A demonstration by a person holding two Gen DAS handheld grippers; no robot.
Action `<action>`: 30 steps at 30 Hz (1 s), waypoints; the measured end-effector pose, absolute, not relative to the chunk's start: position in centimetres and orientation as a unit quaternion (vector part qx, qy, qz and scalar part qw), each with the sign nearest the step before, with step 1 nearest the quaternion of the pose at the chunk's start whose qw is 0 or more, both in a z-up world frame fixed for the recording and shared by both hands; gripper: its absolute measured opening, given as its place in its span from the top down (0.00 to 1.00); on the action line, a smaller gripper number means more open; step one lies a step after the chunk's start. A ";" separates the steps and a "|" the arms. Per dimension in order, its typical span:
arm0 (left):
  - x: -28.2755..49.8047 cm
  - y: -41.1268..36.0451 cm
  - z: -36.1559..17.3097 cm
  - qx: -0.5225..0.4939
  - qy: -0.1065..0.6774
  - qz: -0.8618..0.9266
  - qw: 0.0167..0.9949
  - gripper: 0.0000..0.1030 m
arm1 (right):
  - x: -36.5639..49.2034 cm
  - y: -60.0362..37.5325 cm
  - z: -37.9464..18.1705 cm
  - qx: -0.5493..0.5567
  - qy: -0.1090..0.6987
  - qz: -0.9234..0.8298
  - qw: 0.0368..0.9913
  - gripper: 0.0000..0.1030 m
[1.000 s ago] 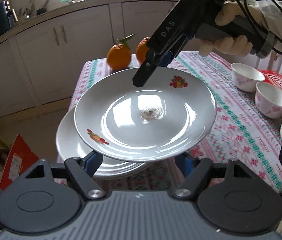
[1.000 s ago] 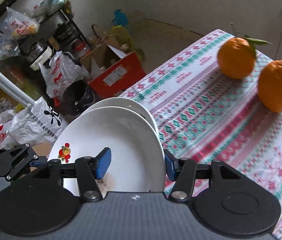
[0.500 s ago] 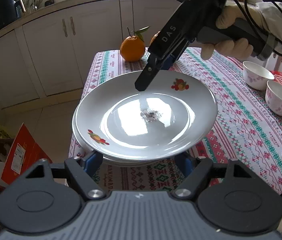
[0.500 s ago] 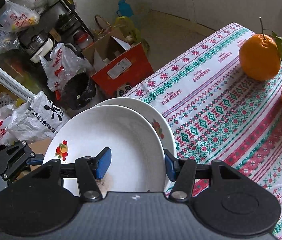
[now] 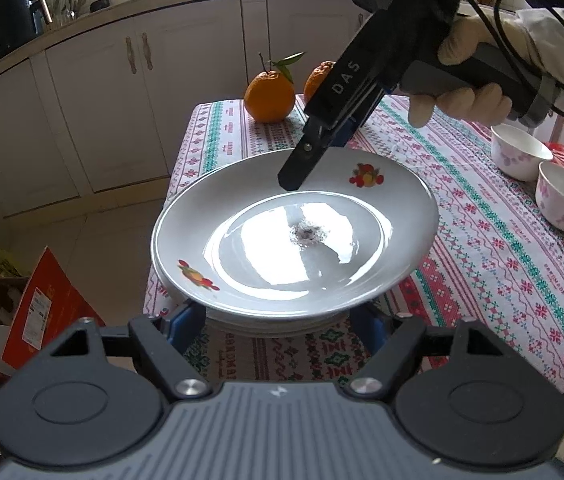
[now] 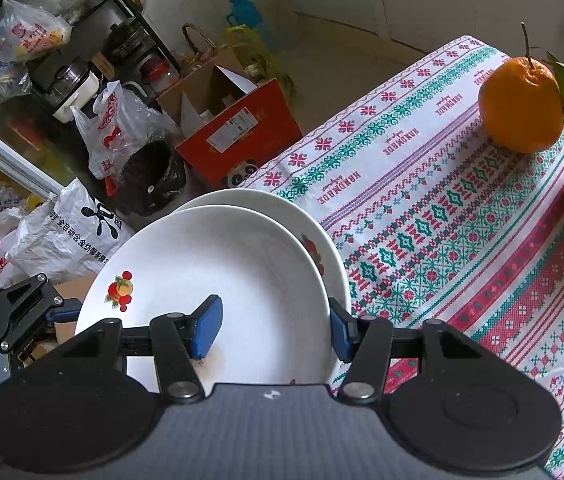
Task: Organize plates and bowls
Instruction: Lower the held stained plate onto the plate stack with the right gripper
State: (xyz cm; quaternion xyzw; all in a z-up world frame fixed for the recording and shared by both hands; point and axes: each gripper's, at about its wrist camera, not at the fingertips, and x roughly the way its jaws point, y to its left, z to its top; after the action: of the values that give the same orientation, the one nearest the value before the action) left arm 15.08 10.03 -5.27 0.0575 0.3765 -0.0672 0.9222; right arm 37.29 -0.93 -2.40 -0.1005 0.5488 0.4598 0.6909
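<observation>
Top plate (image 5: 293, 240): resting on lower plate (image 6: 321, 232), table (image 5: 481, 240) corner.
Left gripper (image 5: 278, 324): jaws just widening, plate edge between them.
Right gripper (image 6: 274, 328): clamped on top plate's rim.

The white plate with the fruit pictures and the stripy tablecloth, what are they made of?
The white plate with fruit pictures looks like glazed ceramic or porcelain: bright window glare shines off its smooth middle. The stripy red-and-green tablecloth looks like woven cotton: matte, with a stitched-looking pattern, though it could be printed.

Home kitchen — white cabinets (image 5: 94, 120), kettle (image 5: 12, 20) on counter, patterned tablecloth (image 6: 461, 240) — grocery bags (image 6: 122, 128).
</observation>
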 end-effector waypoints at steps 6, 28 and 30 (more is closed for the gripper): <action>15.2 10.3 -5.3 0.059 0.378 -0.068 0.922 0.19 | 37.2 -1.2 -2.4 -0.096 0.550 0.460 0.691 0.41; 15.4 11.5 -5.7 0.038 0.387 -0.074 0.918 0.14 | 36.3 -2.6 -1.8 -0.084 0.549 0.454 0.696 0.41; 15.4 11.5 -5.7 0.038 0.387 -0.074 0.919 0.14 | 36.1 -2.8 -1.7 -0.085 0.549 0.452 0.698 0.41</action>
State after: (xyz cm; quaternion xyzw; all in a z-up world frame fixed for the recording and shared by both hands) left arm 15.42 11.50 -5.68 0.0380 0.3866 -0.0736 0.9185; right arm 36.15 -2.78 -1.69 -0.0853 0.5486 0.4517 0.6984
